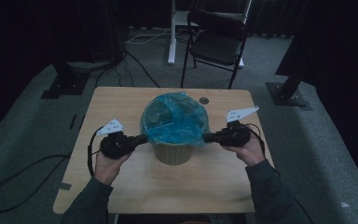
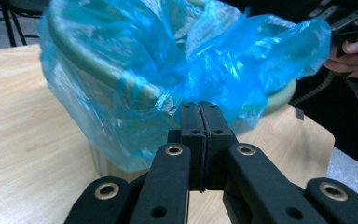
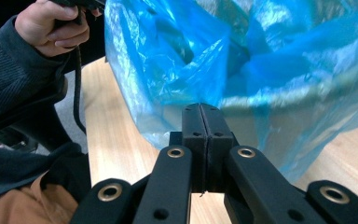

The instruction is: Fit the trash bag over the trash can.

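High view: at table centre, a blue bag (image 1: 175, 122) lines a bin (image 1: 172, 153), its edge pinched shut at 9 o'clock by the left gripper (image 1: 142, 138) and 3 o'clock by the right gripper (image 1: 208, 137); apparently lifting out remains

Dim high view, brighter gripper views.
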Available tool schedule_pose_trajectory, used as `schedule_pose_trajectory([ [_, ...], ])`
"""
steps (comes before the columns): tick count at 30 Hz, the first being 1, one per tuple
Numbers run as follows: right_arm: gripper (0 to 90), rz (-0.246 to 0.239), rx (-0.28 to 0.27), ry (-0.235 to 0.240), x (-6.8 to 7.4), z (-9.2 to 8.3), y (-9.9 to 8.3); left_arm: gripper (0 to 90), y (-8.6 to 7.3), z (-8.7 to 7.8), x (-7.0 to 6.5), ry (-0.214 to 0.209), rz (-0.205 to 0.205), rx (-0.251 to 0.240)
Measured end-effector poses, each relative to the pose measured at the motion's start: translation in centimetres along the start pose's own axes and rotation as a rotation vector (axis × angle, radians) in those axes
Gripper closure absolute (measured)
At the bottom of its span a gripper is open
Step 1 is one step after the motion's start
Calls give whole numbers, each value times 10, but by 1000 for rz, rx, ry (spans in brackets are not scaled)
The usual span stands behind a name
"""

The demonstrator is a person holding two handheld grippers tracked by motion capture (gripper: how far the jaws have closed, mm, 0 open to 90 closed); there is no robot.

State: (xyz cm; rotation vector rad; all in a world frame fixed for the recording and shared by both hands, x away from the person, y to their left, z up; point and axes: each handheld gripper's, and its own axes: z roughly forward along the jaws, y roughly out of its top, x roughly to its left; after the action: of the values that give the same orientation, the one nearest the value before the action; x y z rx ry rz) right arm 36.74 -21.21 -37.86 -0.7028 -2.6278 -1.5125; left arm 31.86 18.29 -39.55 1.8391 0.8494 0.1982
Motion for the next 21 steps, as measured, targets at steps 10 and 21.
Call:
schedule_pose_trajectory([
  [10, 898, 16, 18, 21, -4, 8, -10, 892, -8, 11, -6, -16, 19, 46],
  [21, 900, 29, 45, 28, -9, 20, -16, 892, -15, 22, -6, -12, 47, 96],
])
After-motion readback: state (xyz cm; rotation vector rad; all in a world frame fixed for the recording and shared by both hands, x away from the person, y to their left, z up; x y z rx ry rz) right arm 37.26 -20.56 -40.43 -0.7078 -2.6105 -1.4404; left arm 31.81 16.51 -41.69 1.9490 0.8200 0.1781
